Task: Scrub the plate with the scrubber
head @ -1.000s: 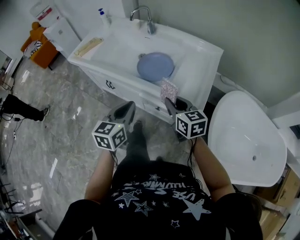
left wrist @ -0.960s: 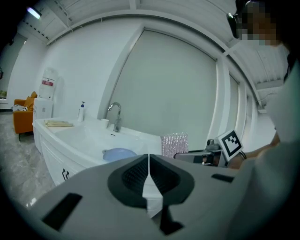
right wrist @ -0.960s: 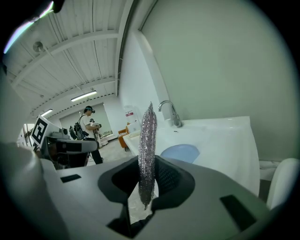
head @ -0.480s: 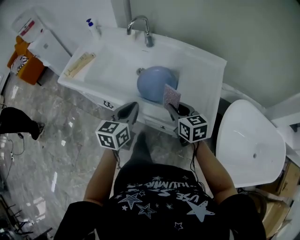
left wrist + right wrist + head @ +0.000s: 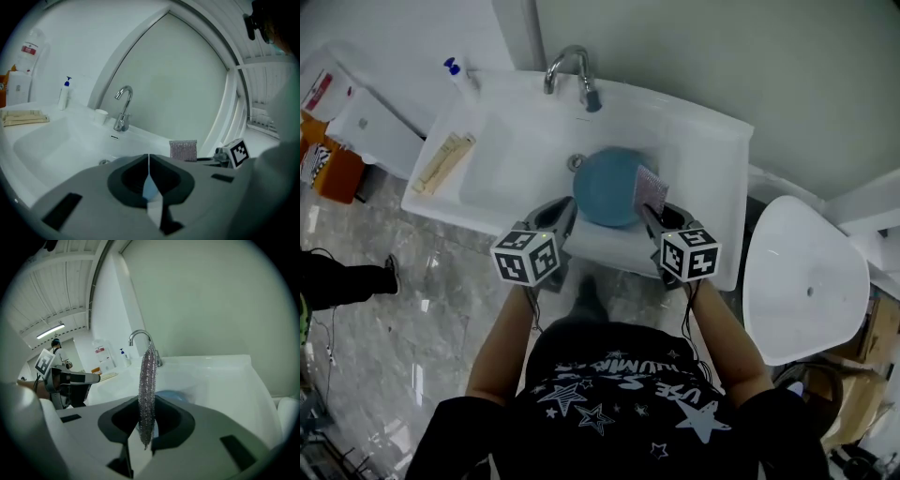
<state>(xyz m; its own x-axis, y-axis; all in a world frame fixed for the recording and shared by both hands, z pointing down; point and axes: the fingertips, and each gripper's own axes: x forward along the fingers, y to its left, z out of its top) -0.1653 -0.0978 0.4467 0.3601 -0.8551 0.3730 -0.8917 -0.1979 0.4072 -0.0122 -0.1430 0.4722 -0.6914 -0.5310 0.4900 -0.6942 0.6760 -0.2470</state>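
Plate: a round blue plate (image 5: 605,186) lies in the bowl of the white sink (image 5: 712,141), in front of the faucet (image 5: 572,70) and just beside the drain (image 5: 576,161); the right gripper view shows a slice of it (image 5: 171,395) past the jaws.
Scrubber: a flat, glittery mesh scrubber (image 5: 649,190) stands on edge; in the head view it overlaps the plate's right rim. Whether it touches the plate, I cannot tell.
Right gripper: the right gripper (image 5: 645,214) has its jaws clamped on the scrubber's lower end (image 5: 147,390), the rest rising above the tips.
Left gripper: the left gripper (image 5: 563,208) has its jaws pressed together with nothing held (image 5: 149,161); it hovers at the sink's front edge, at the plate's left.
Between the grippers: they sit side by side, near each other, both aimed at the sink; the left gripper view catches the scrubber (image 5: 183,150) off to its right.
Sink ledge: a pump bottle (image 5: 455,70) at the back left corner, a beige ribbed object (image 5: 443,161) along the left side, a small white cup (image 5: 100,115) beside the faucet.
Right of the sink: a white rounded fixture (image 5: 806,291).
Person: black star-print shirt (image 5: 619,394), both forearms reaching forward.
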